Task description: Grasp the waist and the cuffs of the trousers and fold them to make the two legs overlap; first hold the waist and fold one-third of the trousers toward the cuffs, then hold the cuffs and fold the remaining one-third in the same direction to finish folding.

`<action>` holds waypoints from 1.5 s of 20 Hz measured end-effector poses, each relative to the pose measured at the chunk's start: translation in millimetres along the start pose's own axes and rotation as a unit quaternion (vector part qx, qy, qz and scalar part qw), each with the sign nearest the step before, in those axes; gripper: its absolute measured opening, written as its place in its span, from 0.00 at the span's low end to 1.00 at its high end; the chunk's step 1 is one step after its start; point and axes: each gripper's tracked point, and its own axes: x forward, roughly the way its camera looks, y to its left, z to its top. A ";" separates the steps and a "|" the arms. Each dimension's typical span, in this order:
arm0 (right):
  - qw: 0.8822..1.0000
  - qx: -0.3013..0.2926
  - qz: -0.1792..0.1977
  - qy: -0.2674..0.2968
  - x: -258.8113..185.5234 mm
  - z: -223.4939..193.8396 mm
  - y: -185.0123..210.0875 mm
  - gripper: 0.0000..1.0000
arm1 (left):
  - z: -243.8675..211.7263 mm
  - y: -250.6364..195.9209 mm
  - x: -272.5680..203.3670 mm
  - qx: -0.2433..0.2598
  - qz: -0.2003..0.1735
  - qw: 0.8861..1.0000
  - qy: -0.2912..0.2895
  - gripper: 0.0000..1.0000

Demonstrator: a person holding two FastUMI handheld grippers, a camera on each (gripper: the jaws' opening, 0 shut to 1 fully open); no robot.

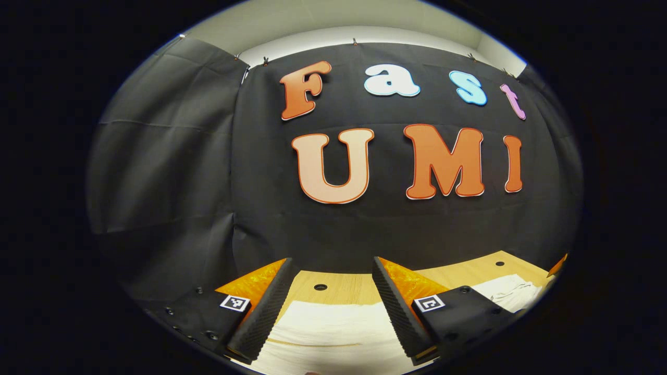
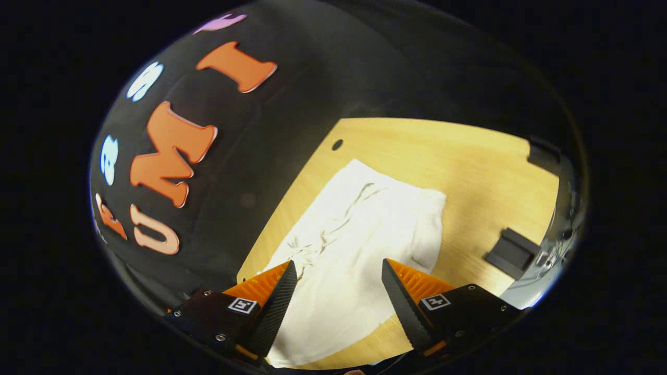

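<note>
on the wooden table [image 2: 469,156], white wrinkled cloth trousers [image 2: 354,245] lie flat.

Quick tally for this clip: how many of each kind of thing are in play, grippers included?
Trousers, white, lying on the table: 1
Table, wooden: 1
Left hand-held gripper and right hand-held gripper, both open: 2
Black brackets on the table: 2
Total: 6

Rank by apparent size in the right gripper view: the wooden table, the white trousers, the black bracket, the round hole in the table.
1. wooden table
2. white trousers, though nearness to the camera enlarges them
3. black bracket
4. round hole, clearly smallest
</note>
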 end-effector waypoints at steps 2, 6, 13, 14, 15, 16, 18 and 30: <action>0.999 0.032 -0.020 0.012 7.4 -6.3 -22.6 0.98 | -5.3 3.3 2.2 -0.001 0.003 1.000 0.006 0.99; 0.994 0.099 -0.041 0.033 18.6 -14.0 -47.8 0.98 | -7.8 15.2 8.5 0.004 0.015 1.000 0.008 0.99; 0.989 0.110 -0.088 0.053 41.6 -23.5 -78.3 0.98 | -21.1 25.7 11.9 0.005 0.027 0.999 0.026 0.99; 0.988 0.110 -0.092 0.057 43.2 -24.3 -79.0 0.98 | -22.5 27.7 12.0 0.005 0.030 0.999 0.028 0.96; 0.987 0.113 -0.094 0.061 45.8 -25.0 -79.3 0.98 | -23.9 30.0 12.5 0.005 0.033 0.999 0.029 0.96; 0.987 0.112 -0.098 0.061 48.7 -26.0 -81.3 0.98 | -23.7 33.5 12.7 0.003 0.036 0.999 0.031 0.96; 0.987 0.107 -0.103 0.066 52.4 -28.2 -82.0 0.98 | -27.5 41.0 15.2 -0.001 0.044 0.998 0.036 0.99; 0.986 0.095 -0.084 0.106 97.9 -28.9 -55.1 0.68 | -44.2 51.2 14.2 -0.047 0.060 0.995 0.069 0.99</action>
